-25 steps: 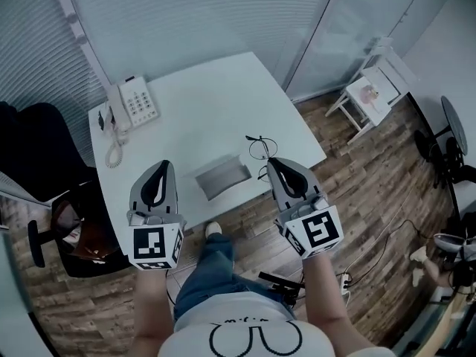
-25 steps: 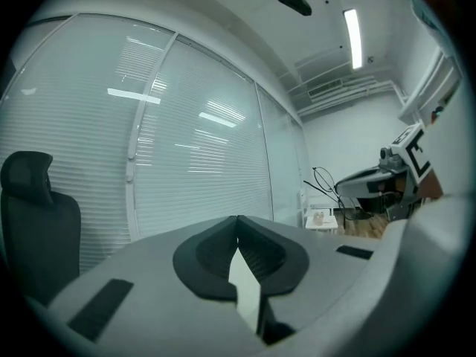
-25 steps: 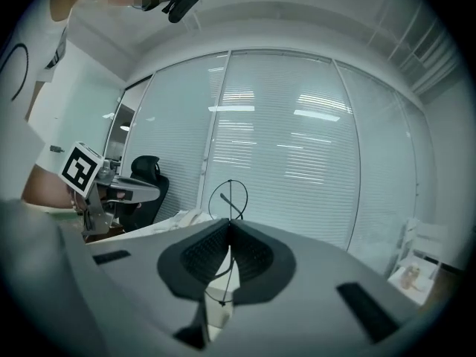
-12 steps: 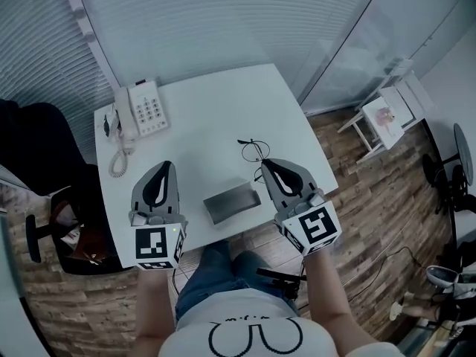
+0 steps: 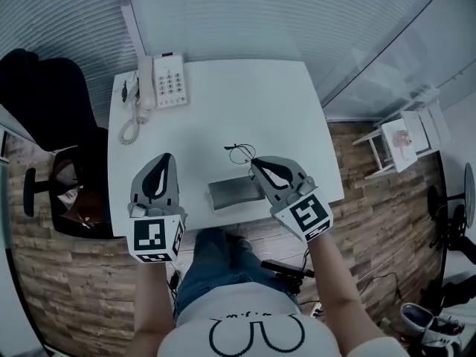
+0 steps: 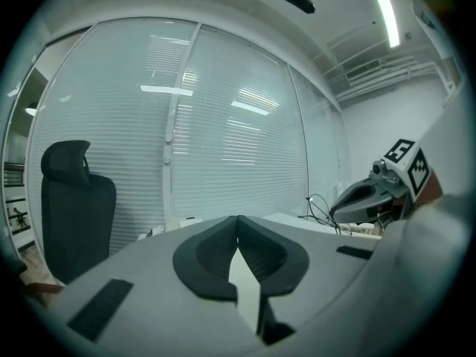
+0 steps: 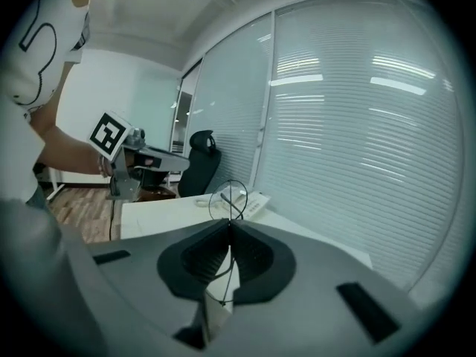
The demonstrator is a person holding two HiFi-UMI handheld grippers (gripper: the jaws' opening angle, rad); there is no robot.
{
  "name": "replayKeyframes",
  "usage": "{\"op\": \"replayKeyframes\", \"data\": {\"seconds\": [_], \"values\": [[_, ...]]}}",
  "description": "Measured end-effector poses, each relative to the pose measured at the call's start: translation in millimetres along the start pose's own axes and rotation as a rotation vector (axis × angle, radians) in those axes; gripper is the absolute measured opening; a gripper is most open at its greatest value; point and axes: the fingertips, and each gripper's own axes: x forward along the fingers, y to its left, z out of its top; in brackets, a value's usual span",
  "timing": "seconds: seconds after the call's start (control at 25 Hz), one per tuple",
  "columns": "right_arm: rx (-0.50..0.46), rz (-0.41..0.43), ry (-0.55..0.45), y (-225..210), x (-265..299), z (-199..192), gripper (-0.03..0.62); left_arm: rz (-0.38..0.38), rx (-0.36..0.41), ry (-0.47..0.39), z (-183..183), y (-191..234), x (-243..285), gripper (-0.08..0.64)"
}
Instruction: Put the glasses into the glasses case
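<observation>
The thin wire-framed glasses (image 5: 239,153) hang from my right gripper (image 5: 254,162), which is shut on them just beyond the far right end of the open grey glasses case (image 5: 234,193) on the white table (image 5: 223,103). In the right gripper view one lens loop and a temple of the glasses (image 7: 224,198) stick up past the closed tips of the right gripper (image 7: 228,222). My left gripper (image 5: 167,157) hovers left of the case, shut and empty. Its tips meet with nothing between them in the left gripper view (image 6: 238,220), where the right gripper (image 6: 357,199) shows at the right.
A white desk phone (image 5: 167,80) with a coiled cord lies at the table's far left corner. A black office chair (image 5: 44,95) stands left of the table. A small white stool (image 5: 405,136) is on the wooden floor to the right. Blinds run behind the table.
My right gripper has come down and leftwards with the glasses, closer to the case. The left gripper has shifted a little forward and down. Both stayed shut.
</observation>
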Motion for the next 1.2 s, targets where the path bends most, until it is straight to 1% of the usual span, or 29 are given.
{"op": "replayKeyframes", "data": {"seconds": [0.16,0.28,0.44,0.64,0.76,0.88,1.12,1.2], "values": [[-0.067,0.175,0.072,23.0,9.0,-22.5,0.018,0.045,-0.017,0.022,-9.4,-2.5,-11.5,0.017],[-0.123,0.286,0.136,37.7,15.5,-44.6,0.017,0.068,-0.019,0.031,-14.7,-6.4,-18.9,0.017],[-0.225,0.410,0.203,55.7,22.2,-65.1,0.018,0.095,-0.015,0.042,-19.5,-8.5,-26.7,0.017],[-0.377,0.532,0.298,77.0,29.1,-90.5,0.018,0.132,-0.019,0.054,-25.9,-3.2,-35.0,0.017],[-0.450,0.591,0.350,86.5,32.4,-107.3,0.018,0.150,-0.019,0.060,-29.0,1.1,-38.3,0.017],[-0.488,0.633,0.401,92.3,37.3,-121.8,0.018,0.167,-0.025,0.065,-31.3,6.2,-39.7,0.017],[-0.545,0.675,0.498,97.6,40.1,-145.4,0.018,0.187,-0.027,0.070,-33.3,10.1,-40.6,0.017],[-0.545,0.681,0.519,100.0,40.2,-150.5,0.018,0.189,-0.030,0.075,-35.1,11.2,-40.0,0.017]]}}
